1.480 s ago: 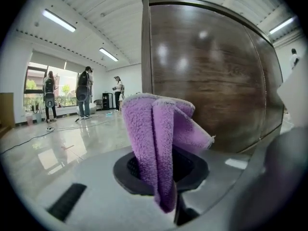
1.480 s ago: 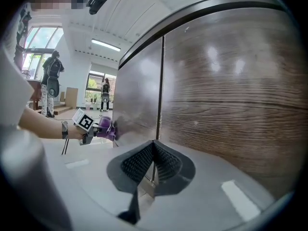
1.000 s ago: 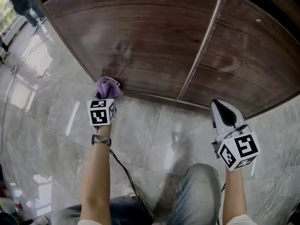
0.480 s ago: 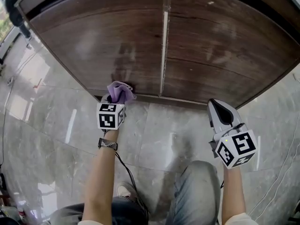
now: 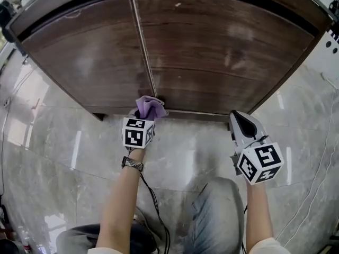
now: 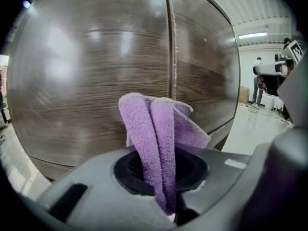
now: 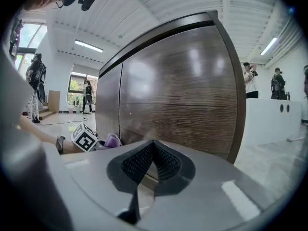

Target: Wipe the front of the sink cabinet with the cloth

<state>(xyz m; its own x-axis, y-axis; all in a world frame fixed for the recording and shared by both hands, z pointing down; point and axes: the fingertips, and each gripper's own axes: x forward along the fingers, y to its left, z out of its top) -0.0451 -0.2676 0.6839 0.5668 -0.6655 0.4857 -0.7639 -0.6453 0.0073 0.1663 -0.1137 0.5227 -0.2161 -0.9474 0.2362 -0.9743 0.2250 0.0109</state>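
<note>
- a knee in blue jeans (image 5: 216, 211) bends over the glossy grey tiled floor (image 5: 58, 142).
- the bare left forearm wears a wristwatch (image 5: 132, 164); a dark cable (image 5: 150, 197) trails down from that arm.
- the right gripper (image 5: 238, 119) is pressed together on nothing, held over the floor just short of the right door.
- the left gripper (image 5: 144, 116) pinches a folded purple cloth (image 5: 149, 107).
- the cloth sits low at the bottom edge of the dark wooden sink cabinet (image 5: 212, 52), just beside the seam (image 5: 144, 41) between its two doors.
</note>
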